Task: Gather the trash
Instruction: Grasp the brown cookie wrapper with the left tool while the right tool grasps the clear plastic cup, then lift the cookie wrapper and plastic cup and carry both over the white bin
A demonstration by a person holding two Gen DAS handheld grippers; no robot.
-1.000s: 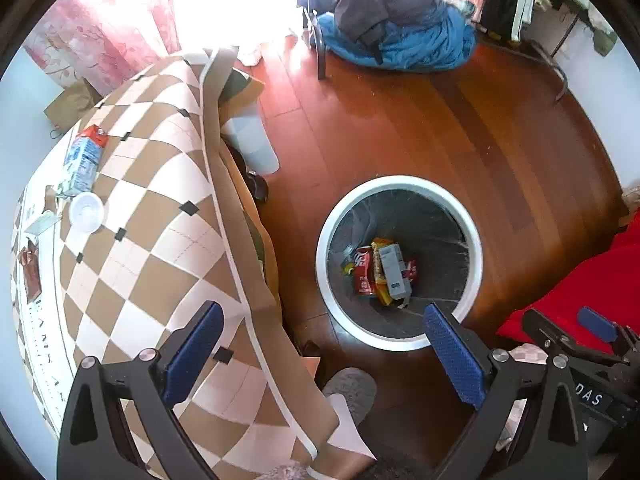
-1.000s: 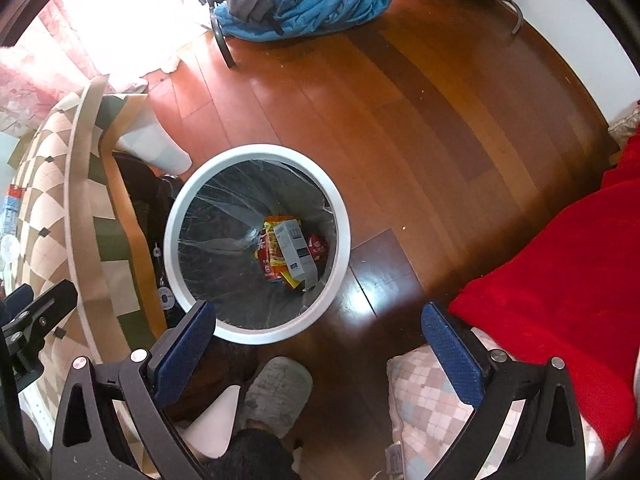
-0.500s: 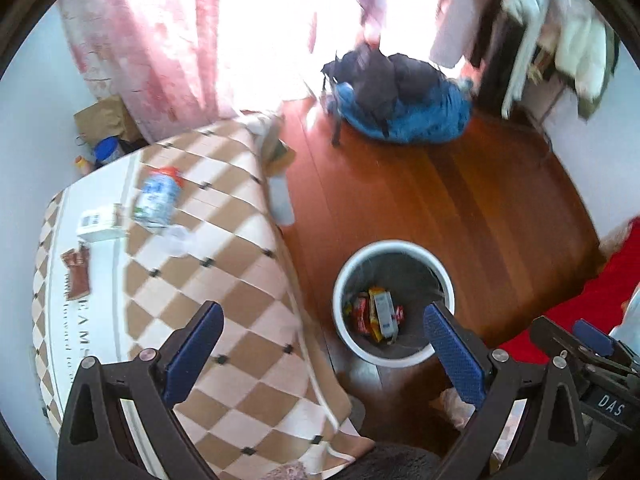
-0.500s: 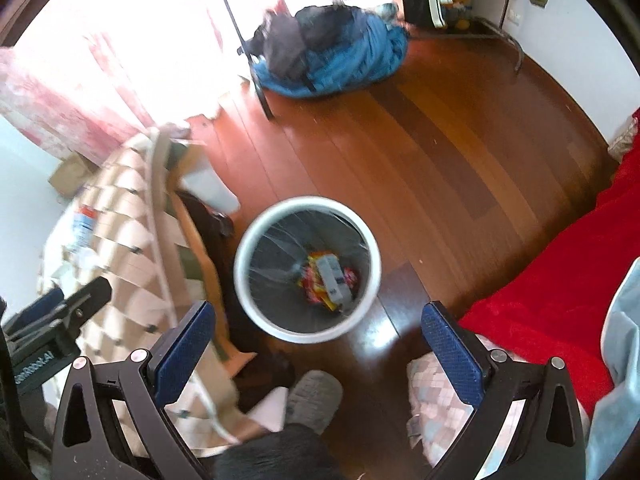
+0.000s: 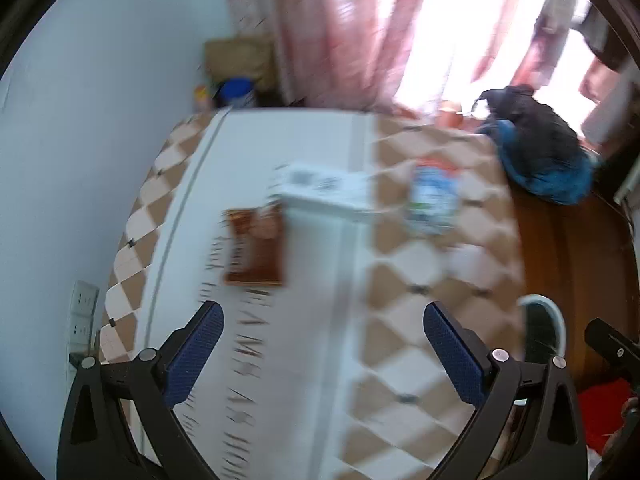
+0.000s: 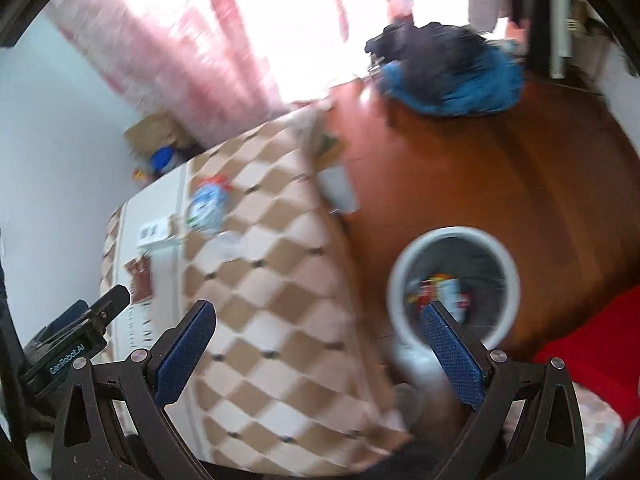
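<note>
Both views are motion-blurred. On the checkered tablecloth (image 5: 400,320) lie a brown wrapper (image 5: 254,248), a white box (image 5: 324,192), a blue-and-white carton (image 5: 434,200) and a clear lid (image 5: 468,260). My left gripper (image 5: 322,344) is open and empty above the table, short of the wrapper. My right gripper (image 6: 316,344) is open and empty above the table's edge. The white trash bin (image 6: 456,280) with wrappers inside stands on the floor to the right. The carton (image 6: 206,204) and wrapper (image 6: 140,280) also show in the right wrist view.
A wooden floor (image 6: 500,168) lies right of the table. A blue and black bundle of clothes (image 6: 448,76) lies by the bright window. A red cloth (image 6: 592,356) is at the lower right. A brown bag (image 5: 240,60) and a blue-lidded jar (image 5: 236,92) stand behind the table.
Both grippers have swung left and up, away from the bin and over the table. The table items now lie ahead of the left gripper. Both stay open.
</note>
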